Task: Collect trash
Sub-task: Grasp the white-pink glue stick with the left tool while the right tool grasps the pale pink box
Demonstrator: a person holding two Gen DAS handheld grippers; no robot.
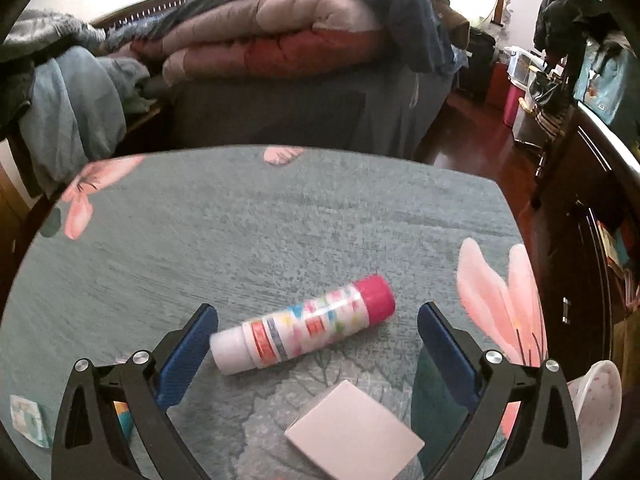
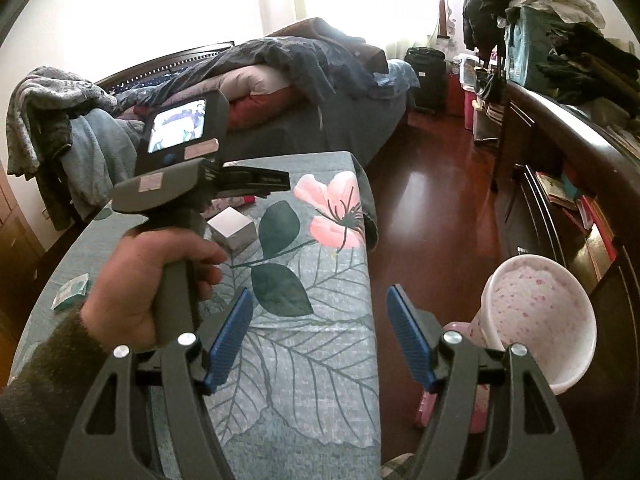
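Grey-green cloth with pink flowers covers the table point(image 1: 224, 224), and much on it is only half visible to me. At the lower left of the left wrist view a small packet point(image 1: 28, 424) is cut by the rim, and a bright scrap point(image 1: 122, 416) hides behind the left gripper's frame — I cannot tell what it is. The pale basket point(image 1: 596, 404) shows only as a sliver at the right edge there; the right wrist view shows more of it point(image 2: 536, 316), standing on the floor just beside the table's right side, its base hidden behind my right gripper's finger.

My left gripper point(image 1: 318, 316) has its tongs spread wide, nothing pinched. The tube point(image 1: 304, 324), white with a pink cap and coloured bands, lies on its side between the blue pads, white end near the left pad point(image 1: 188, 352), pink cap pointing far-right; whether that end touches the pad I cannot tell. A flat pale square point(image 1: 354, 432) lies nearer, between the fingers, apart from the tube.

My right gripper point(image 2: 320, 336) hangs over the table's right edge, tongs parted and empty. The hand point(image 2: 148, 284) holding the left gripper fills the left of that view and blocks the tube from it. Beyond the table — a bed point(image 2: 280, 80) heaped with bedding.
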